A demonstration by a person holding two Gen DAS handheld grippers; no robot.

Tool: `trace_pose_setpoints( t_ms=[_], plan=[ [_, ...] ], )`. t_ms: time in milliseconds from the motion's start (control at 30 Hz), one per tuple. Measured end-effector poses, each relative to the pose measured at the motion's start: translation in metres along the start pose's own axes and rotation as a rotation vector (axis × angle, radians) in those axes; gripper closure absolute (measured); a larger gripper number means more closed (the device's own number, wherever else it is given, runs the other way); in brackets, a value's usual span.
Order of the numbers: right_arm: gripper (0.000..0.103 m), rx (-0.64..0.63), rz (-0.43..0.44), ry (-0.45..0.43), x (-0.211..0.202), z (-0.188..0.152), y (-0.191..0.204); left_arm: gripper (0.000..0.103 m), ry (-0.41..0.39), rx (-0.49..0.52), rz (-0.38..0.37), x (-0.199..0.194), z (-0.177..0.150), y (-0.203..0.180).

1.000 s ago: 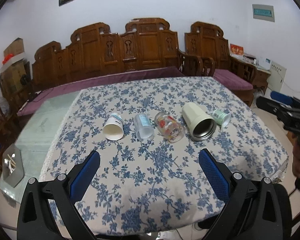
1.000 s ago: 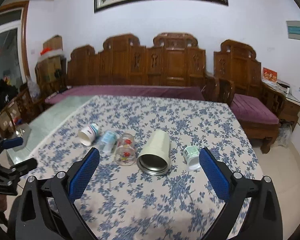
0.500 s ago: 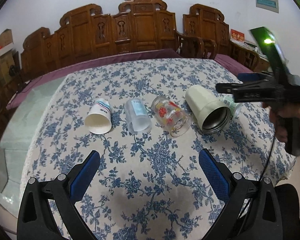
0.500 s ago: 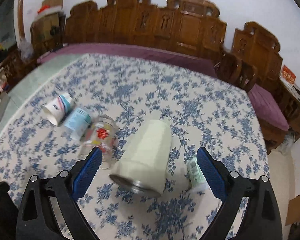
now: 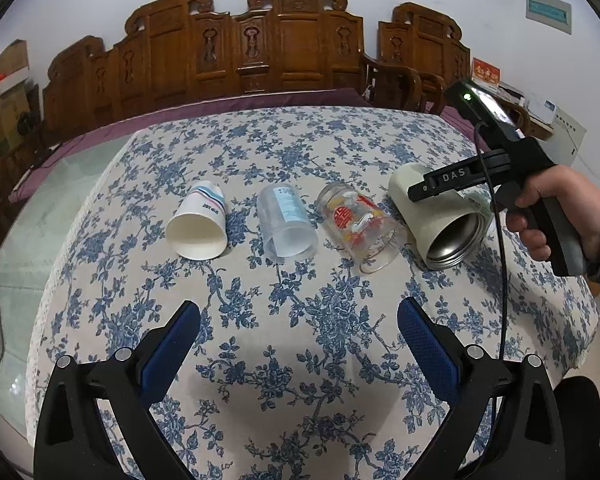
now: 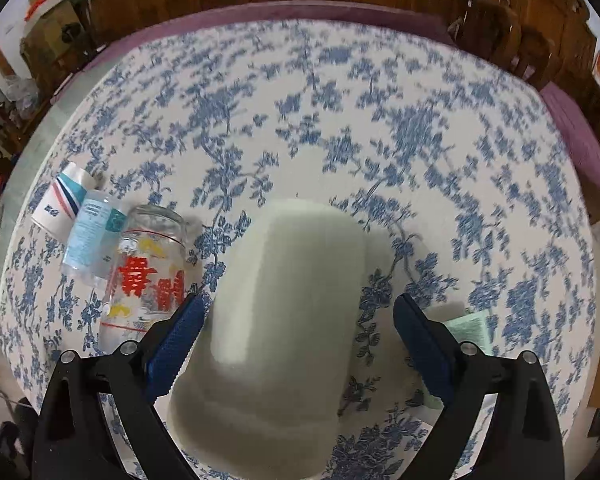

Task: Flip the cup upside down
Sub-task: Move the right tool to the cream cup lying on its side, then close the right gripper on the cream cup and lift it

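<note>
Several cups lie on their sides in a row on the floral tablecloth (image 5: 300, 360): a white paper cup (image 5: 199, 222), a clear plastic cup (image 5: 287, 220), a printed glass (image 5: 360, 226), a large cream tumbler (image 5: 440, 220) with a metal inside, and a small green cup (image 6: 470, 328). My right gripper (image 6: 296, 336) is open, its fingers on either side of the cream tumbler (image 6: 284, 320) from above. In the left wrist view the right gripper's finger (image 5: 440, 186) lies across the tumbler. My left gripper (image 5: 298, 336) is open and empty, above the near cloth.
Carved wooden benches (image 5: 260, 52) with purple cushions stand behind the table. The printed glass (image 6: 148, 272) lies right next to the tumbler. The table's right edge (image 5: 580, 300) is near the person's hand (image 5: 560, 208).
My right gripper has come down over the cream tumbler, so that the tumbler now sits between its open fingers. The left gripper has moved a little closer to the cups.
</note>
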State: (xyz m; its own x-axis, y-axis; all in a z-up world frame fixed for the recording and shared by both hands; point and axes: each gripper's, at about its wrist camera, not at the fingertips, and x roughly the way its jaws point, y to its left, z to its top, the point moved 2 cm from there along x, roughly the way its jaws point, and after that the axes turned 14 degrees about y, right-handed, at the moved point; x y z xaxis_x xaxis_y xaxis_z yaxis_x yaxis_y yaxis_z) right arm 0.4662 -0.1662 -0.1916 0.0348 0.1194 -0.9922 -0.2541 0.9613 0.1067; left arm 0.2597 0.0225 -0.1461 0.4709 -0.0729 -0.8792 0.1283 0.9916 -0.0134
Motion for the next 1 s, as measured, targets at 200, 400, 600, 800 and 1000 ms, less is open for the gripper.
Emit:
trace_pose_setpoints(
  t_ms=[200, 400, 600, 800, 1000],
  plan=[
    [0.01, 0.067, 0.09, 0.125, 0.022, 0.013, -0.007, 0.008, 0.004, -0.008, 0.001, 0.0, -0.003, 0.002],
    [0.02, 0.063, 0.098, 0.198, 0.028, 0.015, -0.003, 0.008, -0.003, -0.014, 0.007, -0.009, -0.006, 0.006],
    [0.024, 0.045, 0.072, 0.138, 0.013, -0.011, -0.005, 0.008, -0.012, -0.024, 0.009, -0.02, -0.013, 0.008],
    [0.026, -0.003, 0.09, 0.075, -0.019, -0.054, 0.004, 0.008, -0.03, -0.038, 0.012, -0.035, -0.022, 0.008],
    [0.026, -0.067, 0.131, 0.027, -0.046, -0.088, 0.031, 0.008, -0.059, -0.059, 0.02, -0.055, -0.032, 0.014]
  ],
)
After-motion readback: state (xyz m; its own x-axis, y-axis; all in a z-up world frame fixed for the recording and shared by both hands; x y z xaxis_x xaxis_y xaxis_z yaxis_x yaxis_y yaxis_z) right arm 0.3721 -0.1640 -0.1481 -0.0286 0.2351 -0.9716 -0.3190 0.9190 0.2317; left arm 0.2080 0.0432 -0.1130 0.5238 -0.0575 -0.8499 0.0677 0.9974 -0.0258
